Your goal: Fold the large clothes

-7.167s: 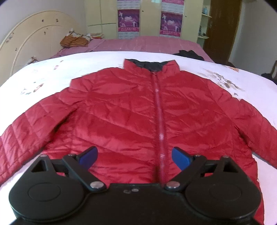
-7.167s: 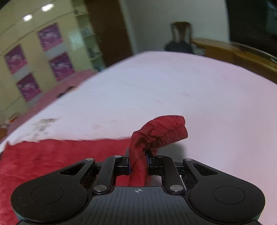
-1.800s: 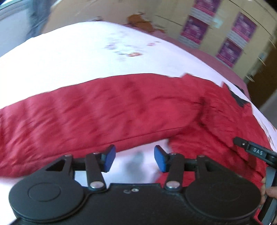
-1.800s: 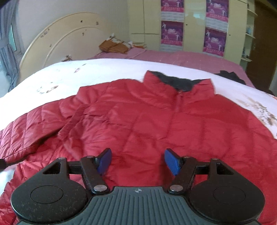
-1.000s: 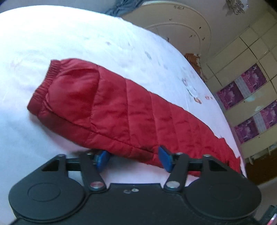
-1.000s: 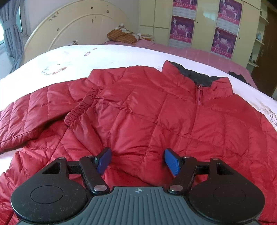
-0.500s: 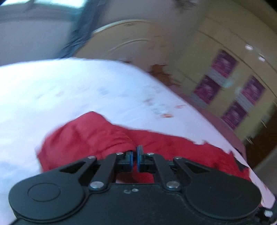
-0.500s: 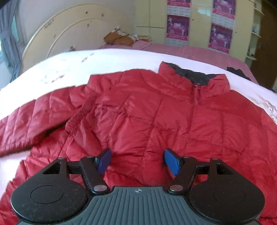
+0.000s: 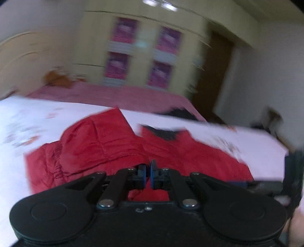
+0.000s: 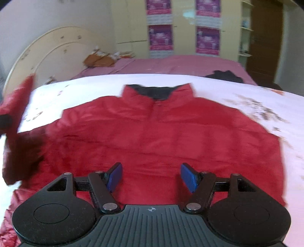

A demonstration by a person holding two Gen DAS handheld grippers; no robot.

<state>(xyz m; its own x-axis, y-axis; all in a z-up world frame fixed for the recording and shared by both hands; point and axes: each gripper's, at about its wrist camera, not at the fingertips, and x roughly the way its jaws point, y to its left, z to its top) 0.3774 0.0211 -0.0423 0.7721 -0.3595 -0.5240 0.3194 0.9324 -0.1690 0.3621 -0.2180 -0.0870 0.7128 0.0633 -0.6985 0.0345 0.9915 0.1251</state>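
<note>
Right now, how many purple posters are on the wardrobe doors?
4: upper left, upper right, lower left, lower right. More may lie outside the frame.

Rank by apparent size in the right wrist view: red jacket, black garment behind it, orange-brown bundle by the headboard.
1. red jacket, by far the largest, fills mid-frame.
2-3. black garment and orange-brown bundle: look about alike; both are far off and blurred, so no ranking.

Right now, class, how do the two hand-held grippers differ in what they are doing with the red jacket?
The left hand-held gripper is shut, pinching the red jacket by its sleeve; the right hand-held gripper is open and holds nothing. The left lifts fabric; the right only hovers over the jacket's body. Both have blue pads and black frames.
</note>
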